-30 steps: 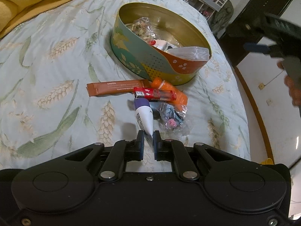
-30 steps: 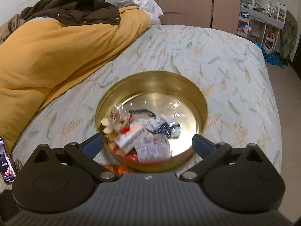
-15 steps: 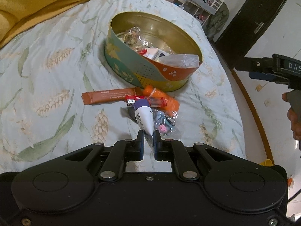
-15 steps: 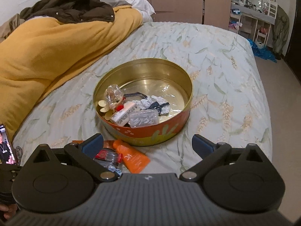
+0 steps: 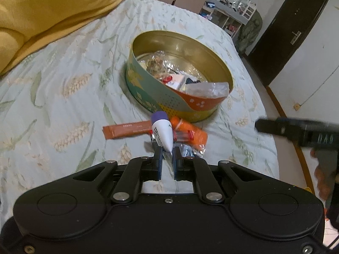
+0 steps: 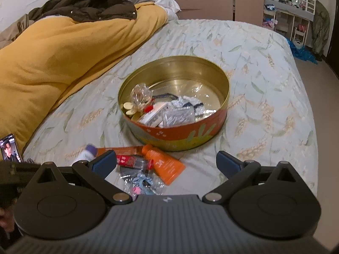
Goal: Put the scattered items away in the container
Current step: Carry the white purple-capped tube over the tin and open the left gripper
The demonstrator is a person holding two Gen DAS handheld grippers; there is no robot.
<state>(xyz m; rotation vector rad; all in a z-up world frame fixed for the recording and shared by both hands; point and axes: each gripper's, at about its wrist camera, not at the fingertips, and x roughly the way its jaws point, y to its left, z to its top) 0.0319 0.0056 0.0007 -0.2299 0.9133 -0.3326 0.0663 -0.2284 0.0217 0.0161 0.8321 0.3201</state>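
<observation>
My left gripper (image 5: 167, 158) is shut on the tail end of a white tube with a purple cap (image 5: 162, 131), lifted above the bedspread. The same white tube (image 6: 85, 154) shows at the left of the right wrist view. A round tin (image 5: 180, 78) (image 6: 175, 105) holding several small packets stands on the bed beyond it. In front of the tin lie an orange tube (image 6: 166, 165), a brown sachet (image 5: 127, 130), a red-capped vial (image 6: 132, 162) and a clear bag of small trinkets (image 6: 142, 183). My right gripper (image 6: 166, 162) hangs open above these items, holding nothing.
A yellow blanket (image 6: 63, 48) with a dark jacket (image 6: 89, 6) on it fills the left of the bed. A phone (image 6: 9, 148) lies at the bed's left edge. The bed's edge and floor are to the right, with shelves (image 6: 296, 10) and a dark door (image 5: 288, 33) beyond.
The left gripper has risen with the white tube, which now hangs clear of the other items. The right gripper drew back from over the tin to above the scattered items.
</observation>
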